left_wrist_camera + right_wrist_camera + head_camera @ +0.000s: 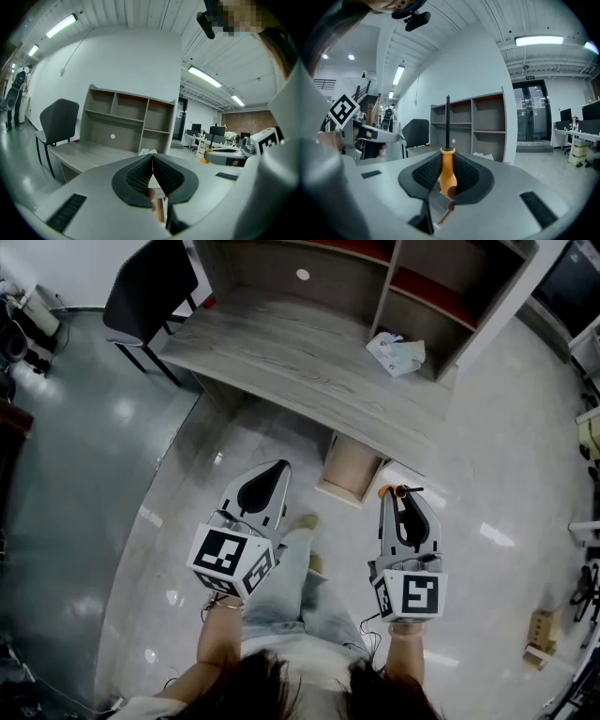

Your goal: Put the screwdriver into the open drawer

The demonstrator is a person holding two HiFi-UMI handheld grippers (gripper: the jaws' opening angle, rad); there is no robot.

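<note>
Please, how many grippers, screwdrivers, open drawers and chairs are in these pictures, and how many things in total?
grippers: 2, the left gripper and the right gripper
screwdriver: 1
open drawer: 1
chair: 1
total: 5

Both claws are out in front, side by side and well apart, marker cubes toward the body. Left claw [277, 471] tilts a bit toward the right one, jaws pressed together, nothing between them. Right claw [402, 502] points straight ahead, jaws clamped on the orange handle of a screwdriver [447, 172], shaft sticking up. Bare left forearm [217, 641] and right forearm [405, 660] run back from the cubes.
</note>
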